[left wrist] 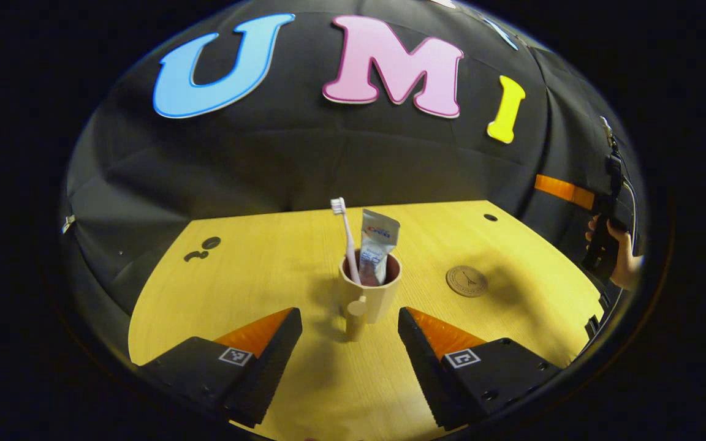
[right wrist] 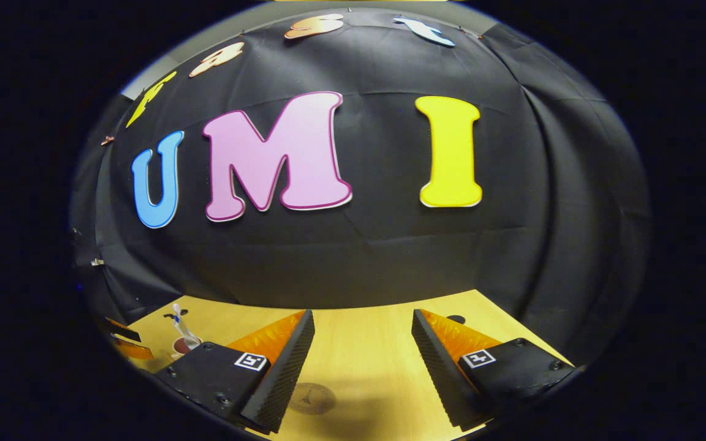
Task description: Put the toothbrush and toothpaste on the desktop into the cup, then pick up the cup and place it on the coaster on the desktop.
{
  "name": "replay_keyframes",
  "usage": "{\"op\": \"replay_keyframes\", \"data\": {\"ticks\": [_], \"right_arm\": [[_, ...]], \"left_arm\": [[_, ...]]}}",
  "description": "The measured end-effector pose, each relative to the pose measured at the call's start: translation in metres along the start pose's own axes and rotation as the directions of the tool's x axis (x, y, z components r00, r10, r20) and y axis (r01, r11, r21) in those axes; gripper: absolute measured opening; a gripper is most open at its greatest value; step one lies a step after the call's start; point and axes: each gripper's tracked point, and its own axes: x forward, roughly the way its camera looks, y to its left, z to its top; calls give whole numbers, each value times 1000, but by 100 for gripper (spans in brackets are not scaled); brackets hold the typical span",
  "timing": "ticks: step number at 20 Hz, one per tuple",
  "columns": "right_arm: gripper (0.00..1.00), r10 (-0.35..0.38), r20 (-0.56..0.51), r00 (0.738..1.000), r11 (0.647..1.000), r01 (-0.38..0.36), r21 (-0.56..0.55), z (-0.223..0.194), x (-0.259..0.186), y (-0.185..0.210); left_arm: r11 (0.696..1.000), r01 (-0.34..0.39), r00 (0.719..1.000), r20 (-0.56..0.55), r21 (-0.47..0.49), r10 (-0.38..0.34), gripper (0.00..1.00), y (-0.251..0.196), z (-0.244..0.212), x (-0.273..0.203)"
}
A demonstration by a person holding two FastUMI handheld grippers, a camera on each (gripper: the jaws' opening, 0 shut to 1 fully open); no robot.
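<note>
Since the pink toothbrush (left wrist: 347,239) and crimped white toothpaste tube (left wrist: 377,246) stand loose in the tan handled cup (left wrist: 370,294) on the yellow wooden surface (left wrist: 255,269), a skewed pinch by the wide-open left gripper (left wrist: 350,321) could topple it before reaching the round brown coaster (left wrist: 466,281); the right gripper (right wrist: 362,334) hangs wide and empty.

Bright overhead light warms the desktop (left wrist: 255,257); soft shadows spread near the cup (left wrist: 370,294). Both views are sharp, with strong fisheye bending toward dim edges.
</note>
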Motion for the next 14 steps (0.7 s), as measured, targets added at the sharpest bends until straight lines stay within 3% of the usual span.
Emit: {"op": "replay_keyframes", "data": {"ticks": [6, 13, 14], "right_arm": [[98, -76, -50, 996, 997, 77, 6, -17, -14, -72], [98, -133, -99, 986, 991, 132, -12, -30, -27, -138], [98, -143, -100, 985, 990, 143, -11, -29, -30, -147]], "left_arm": [[998, 35, 989, -147, 44, -28, 98, -9, -17, 48], [997, 80, 937, -341, -7, -78, 97, -11, -31, 83], [996, 89, 926, -367, -2, -83, 92, -12, -31, 84]]}}
